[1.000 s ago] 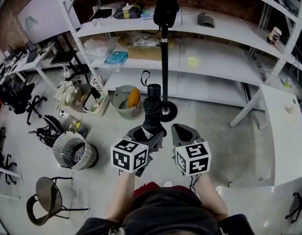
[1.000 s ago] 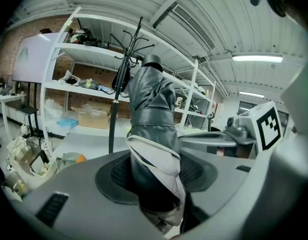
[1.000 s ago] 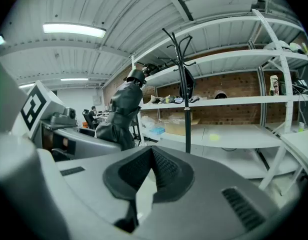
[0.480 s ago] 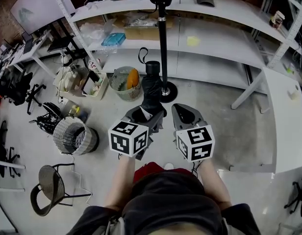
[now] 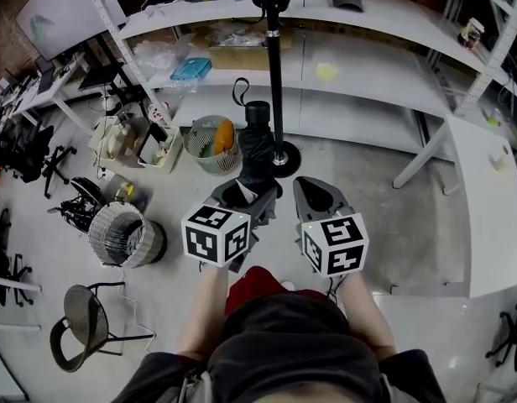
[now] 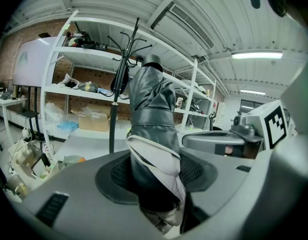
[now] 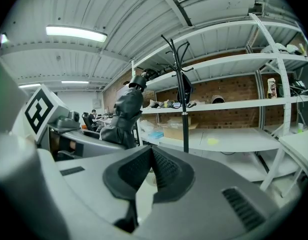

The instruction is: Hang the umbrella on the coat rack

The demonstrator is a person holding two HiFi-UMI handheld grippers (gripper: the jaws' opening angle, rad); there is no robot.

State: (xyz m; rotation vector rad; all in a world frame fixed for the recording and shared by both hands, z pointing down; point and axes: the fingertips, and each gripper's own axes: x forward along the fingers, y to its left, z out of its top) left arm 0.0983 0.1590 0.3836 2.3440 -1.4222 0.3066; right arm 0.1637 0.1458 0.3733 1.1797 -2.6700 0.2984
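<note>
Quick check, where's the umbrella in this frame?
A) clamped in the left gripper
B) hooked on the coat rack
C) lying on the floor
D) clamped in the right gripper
A: the folded umbrella is gripped between the pads of the left gripper, not hung on the coat rack; the right gripper is shut and empty.

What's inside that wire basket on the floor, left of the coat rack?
An orange object stands inside the wire basket, at its right side. Whatever lies under it is covered; the rest is too small to tell.
</note>
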